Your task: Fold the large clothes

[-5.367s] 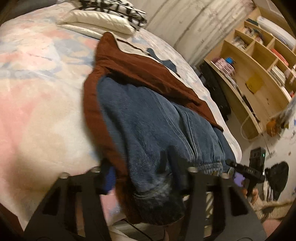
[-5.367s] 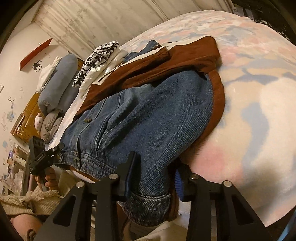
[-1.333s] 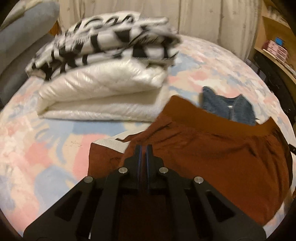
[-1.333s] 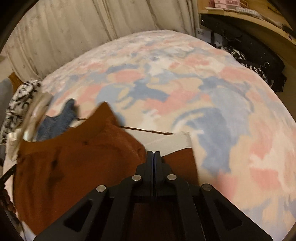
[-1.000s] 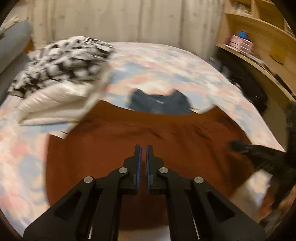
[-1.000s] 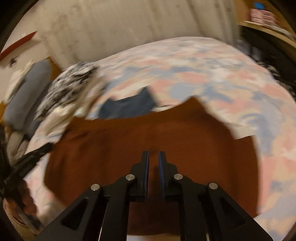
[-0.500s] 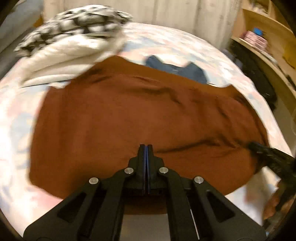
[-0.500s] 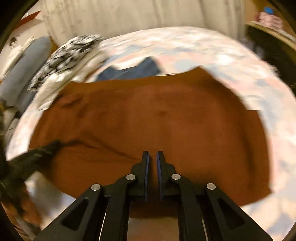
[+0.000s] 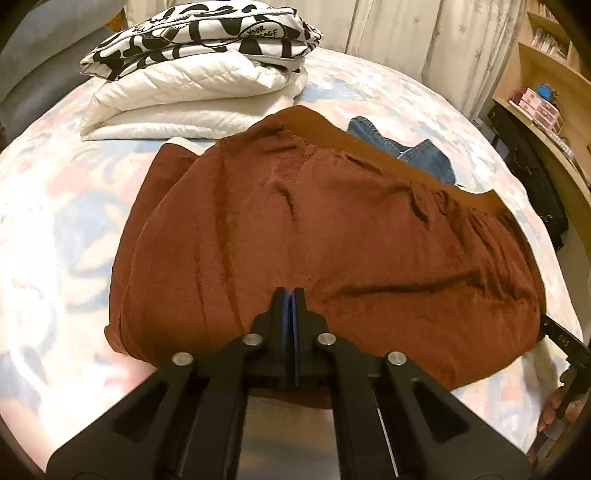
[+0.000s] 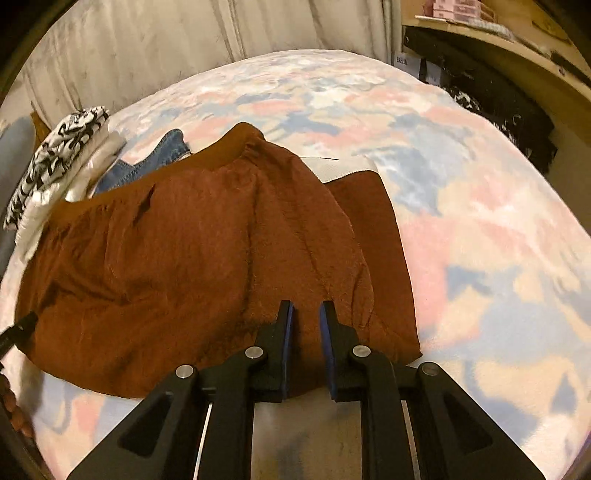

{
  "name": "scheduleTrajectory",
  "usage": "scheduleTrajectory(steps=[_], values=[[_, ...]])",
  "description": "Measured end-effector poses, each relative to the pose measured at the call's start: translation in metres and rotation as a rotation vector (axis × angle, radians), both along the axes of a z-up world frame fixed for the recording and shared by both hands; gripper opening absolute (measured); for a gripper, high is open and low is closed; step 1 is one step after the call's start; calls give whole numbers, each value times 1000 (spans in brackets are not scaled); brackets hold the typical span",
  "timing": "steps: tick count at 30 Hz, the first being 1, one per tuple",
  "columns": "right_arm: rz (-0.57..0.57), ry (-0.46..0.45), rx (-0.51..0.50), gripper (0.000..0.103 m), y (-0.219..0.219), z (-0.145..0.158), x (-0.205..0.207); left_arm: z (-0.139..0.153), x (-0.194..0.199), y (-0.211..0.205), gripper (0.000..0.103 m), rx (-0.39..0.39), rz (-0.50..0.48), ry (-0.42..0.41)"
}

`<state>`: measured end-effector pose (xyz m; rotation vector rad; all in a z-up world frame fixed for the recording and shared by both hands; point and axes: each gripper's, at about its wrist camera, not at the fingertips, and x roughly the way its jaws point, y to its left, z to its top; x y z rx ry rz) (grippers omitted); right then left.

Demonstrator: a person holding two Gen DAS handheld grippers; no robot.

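The brown garment (image 9: pixel 332 236) is seen folded over once on the bed (image 9: pixel 55 229), denim (image 9: pixel 424 155) peeking out; further folds are judged left. The left hand-held gripper (image 9: pixel 289 295) is pressed together on nothing, the right hand-held gripper (image 10: pixel 306 314) slightly apart, empty.

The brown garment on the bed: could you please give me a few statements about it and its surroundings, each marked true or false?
1. The brown garment lies spread on the patterned bedspread. True.
2. The left tool has its fingers wide apart. False: they are pressed together at the garment's near edge.
3. The right tool shows a gap between its blue pads. True.
4. A denim piece lies on top of the brown garment. False: it peeks out from behind the far edge.
5. The black-and-white printed fabric sits atop a folded white quilt. True.
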<state>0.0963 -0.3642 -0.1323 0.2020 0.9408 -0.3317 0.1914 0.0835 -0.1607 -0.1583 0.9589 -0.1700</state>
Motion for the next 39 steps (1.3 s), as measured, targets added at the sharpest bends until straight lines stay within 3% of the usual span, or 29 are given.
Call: scheduleTrajectory(steps=[3,6,8,10,16,18,22,29,35,39], values=[[-8,-8,38,15,-6,6,-6,8,-5,1,2,14,4,0],[-13,-19,63,15,-8,18,-14,22,-18,6,15,20,8,-15],[-10,-31,71,15,-5,29,-21,32,-27,10,39,26,16,-35],[-5,-39,81,16,1,40,-24,43,-38,15,53,33,30,-62],[52,-86,95,23,29,74,-57,74,-75,32,56,4,43,-91],[77,-103,94,34,42,84,-68,80,-86,36,58,-10,46,-91],[132,-136,79,47,72,103,-92,86,-108,43,74,-57,29,-78],[239,-212,26,47,128,119,-120,56,-123,54,75,-191,21,-16],[311,-224,30,45,159,111,-118,7,-103,70,75,-392,109,78],[342,-198,24,38,169,95,-100,-16,-86,72,75,-404,157,60]])
